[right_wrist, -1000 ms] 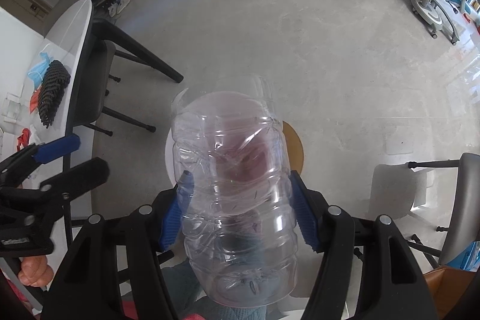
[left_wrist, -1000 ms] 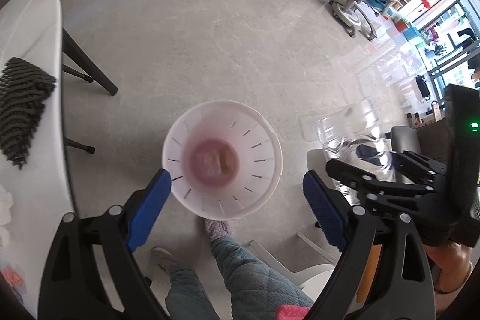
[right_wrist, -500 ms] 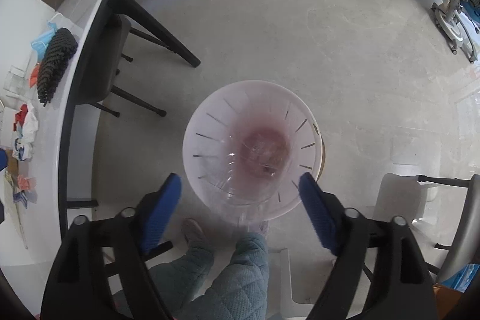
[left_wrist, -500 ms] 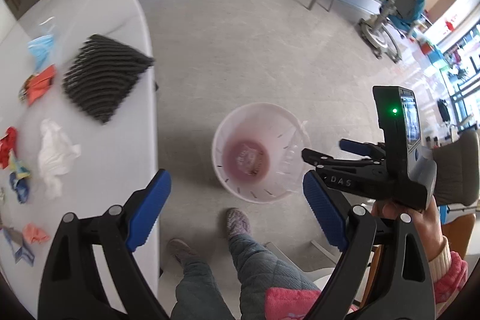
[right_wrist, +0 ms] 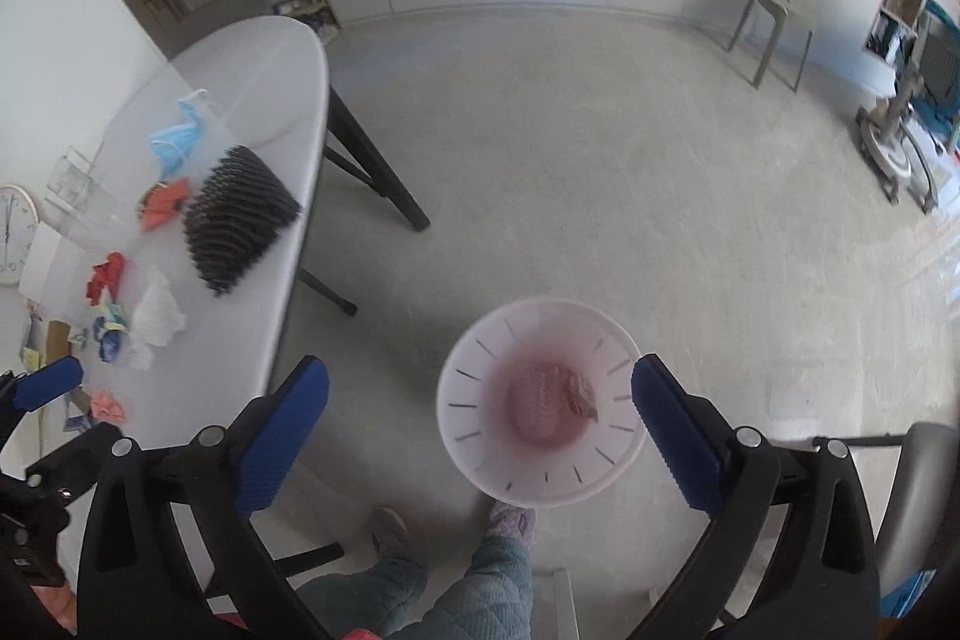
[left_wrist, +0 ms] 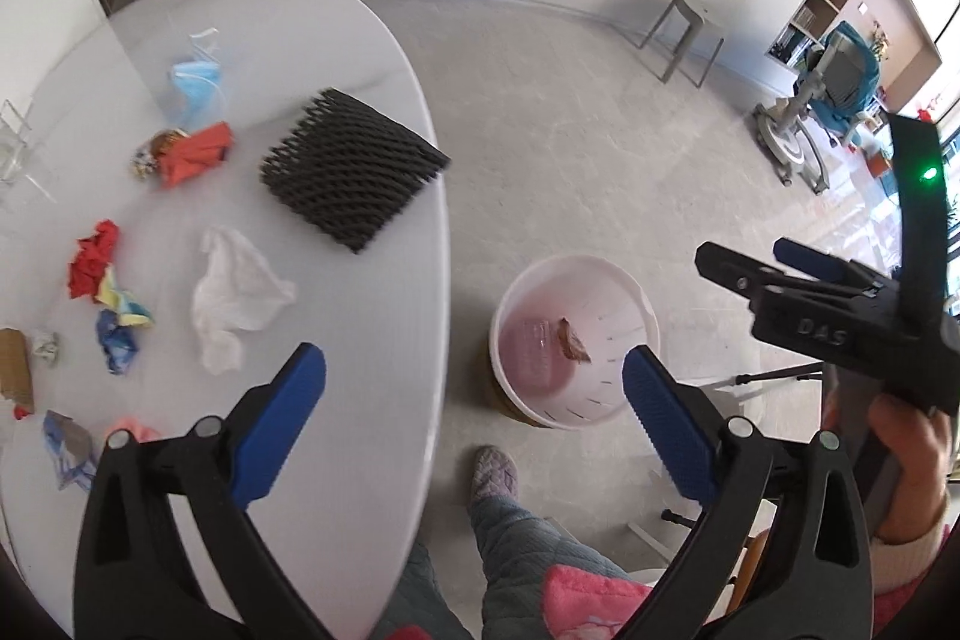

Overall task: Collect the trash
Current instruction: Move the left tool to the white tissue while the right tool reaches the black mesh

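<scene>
The clear plastic bottle [right_wrist: 540, 409] that the right gripper [right_wrist: 480, 424] clamped a second ago now lies at the bottom of the white bin [right_wrist: 480, 340], and both cameras have swung toward the table.

Left wrist view: the left gripper [left_wrist: 474, 400] hangs wide apart and empty over the edge of the white oval table [left_wrist: 372, 430]. On the table lie a black foam net [left_wrist: 351, 175], a white tissue [left_wrist: 237, 295], a blue face mask [left_wrist: 195, 85], a red-orange wrapper [left_wrist: 195, 154] and a red crumpled scrap [left_wrist: 93, 259]. The bin stands on the floor just beside the table, with a brown scrap [left_wrist: 573, 343] inside.

Right wrist view: the right gripper is spread open with nothing between its blue pads [right_wrist: 282, 436], above the bin. The bottle rests beside the brown scrap on the pink bottom.
</scene>
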The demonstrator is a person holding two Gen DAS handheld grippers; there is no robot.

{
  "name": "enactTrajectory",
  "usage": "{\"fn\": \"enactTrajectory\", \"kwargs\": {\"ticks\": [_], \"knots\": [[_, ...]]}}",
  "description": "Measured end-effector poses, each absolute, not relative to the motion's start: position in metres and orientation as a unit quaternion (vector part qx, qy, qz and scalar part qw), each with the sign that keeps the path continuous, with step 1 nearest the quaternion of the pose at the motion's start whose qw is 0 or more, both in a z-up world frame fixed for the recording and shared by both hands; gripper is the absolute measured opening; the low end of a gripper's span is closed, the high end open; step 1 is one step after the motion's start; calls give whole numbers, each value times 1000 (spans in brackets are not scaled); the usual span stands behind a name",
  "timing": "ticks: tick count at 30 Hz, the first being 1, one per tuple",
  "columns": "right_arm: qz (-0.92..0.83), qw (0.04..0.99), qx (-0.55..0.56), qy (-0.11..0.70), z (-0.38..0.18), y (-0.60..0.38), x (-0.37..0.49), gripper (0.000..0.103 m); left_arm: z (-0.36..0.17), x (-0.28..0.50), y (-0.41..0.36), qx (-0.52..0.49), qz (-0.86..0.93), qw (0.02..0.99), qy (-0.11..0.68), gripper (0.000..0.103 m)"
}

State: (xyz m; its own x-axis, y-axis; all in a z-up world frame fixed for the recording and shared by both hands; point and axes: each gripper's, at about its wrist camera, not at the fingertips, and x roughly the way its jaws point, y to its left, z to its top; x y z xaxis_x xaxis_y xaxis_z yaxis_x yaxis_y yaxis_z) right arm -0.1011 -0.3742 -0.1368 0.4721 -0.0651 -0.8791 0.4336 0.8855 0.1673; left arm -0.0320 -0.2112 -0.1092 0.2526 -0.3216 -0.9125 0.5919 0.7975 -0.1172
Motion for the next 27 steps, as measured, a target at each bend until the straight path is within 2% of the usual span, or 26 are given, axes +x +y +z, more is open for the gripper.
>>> {"fn": "enactTrajectory", "kwargs": {"ticks": [14, 27], "knots": [[-98, 849, 160, 495, -121, -316, -46, 100, -109, 13, -151, 86, -244, 802, 539, 95], [-40, 835, 128, 533, -149, -296, 28, 100, -155, 63, -130, 51, -214, 782, 583, 95]]}}
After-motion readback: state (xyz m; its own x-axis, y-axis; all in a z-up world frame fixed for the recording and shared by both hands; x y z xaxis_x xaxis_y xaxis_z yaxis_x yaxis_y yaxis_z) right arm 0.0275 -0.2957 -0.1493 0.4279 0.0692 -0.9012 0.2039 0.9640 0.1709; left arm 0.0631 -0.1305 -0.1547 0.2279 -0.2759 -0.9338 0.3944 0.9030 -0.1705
